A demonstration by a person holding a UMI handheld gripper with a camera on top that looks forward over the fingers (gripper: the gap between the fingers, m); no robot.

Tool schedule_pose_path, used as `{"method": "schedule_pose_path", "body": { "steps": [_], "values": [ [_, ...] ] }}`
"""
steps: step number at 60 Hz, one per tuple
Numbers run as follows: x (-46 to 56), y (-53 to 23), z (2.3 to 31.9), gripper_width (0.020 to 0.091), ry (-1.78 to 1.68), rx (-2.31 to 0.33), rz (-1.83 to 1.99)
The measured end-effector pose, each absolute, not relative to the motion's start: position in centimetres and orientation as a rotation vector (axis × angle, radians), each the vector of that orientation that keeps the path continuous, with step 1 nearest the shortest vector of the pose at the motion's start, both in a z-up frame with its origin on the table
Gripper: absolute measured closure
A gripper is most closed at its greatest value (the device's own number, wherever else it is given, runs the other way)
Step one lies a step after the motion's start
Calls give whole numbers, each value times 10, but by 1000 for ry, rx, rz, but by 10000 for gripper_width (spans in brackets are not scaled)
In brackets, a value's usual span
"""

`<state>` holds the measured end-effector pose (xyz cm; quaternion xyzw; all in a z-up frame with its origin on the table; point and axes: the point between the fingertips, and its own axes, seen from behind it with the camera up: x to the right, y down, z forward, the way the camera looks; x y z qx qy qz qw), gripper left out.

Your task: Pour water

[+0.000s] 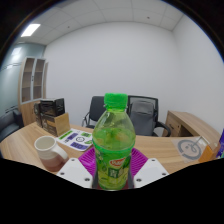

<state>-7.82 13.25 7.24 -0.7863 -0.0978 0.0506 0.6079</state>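
A green plastic bottle (112, 140) with a green cap and a printed label stands upright between my fingers, filling the middle of the gripper view. Both purple pads (85, 157) press against its sides, so my gripper (112, 172) is shut on it. The bottle looks lifted a little above the wooden table (160, 150). A white paper cup (46, 152) with a brownish inside stands on the table to the left of the bottle, just beyond my left finger.
A green-and-white packet (73, 139) lies behind the cup. A round white clock-like object (189, 149) sits at the right on the table. Two black office chairs (143, 112) stand beyond the table, with boxes and shelves at the left wall.
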Motion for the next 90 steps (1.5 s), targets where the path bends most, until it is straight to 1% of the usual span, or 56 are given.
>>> {"method": "schedule_pose_path", "body": {
  "steps": [4, 5, 7, 11, 15, 16, 21, 23, 32, 37, 43, 52, 55, 60, 71, 77, 90],
  "values": [
    [-77, 133, 72, 694, -197, -1815, 126],
    [-77, 133, 72, 663, -190, -1816, 127],
    [-76, 134, 71, 650, -183, -1820, 121],
    [-74, 132, 71, 583, -172, -1835, 129],
    [-74, 130, 69, 539, -165, -1862, 135],
    [-74, 127, 68, 523, -165, -1876, 138],
    [-69, 116, 69, 392, -114, -1915, 148],
    [-64, 110, 72, 358, -90, -1920, 134],
    [-64, 48, 81, 341, -69, -1963, 64],
    [-71, -1, 85, 274, -43, -2011, 54],
    [-86, -56, 99, 275, 3, -2058, 40],
    [-112, -112, 142, 274, 49, -2051, 19],
    [-115, -124, 155, 262, 58, -2043, 2],
    [-117, -138, 176, 265, 83, -2026, -28],
    [-125, -146, 216, 267, 94, -1959, -43],
    [-130, -147, 229, 270, 84, -1931, -55],
    [-142, -145, 238, 266, 87, -1916, -37]
  ]
}}
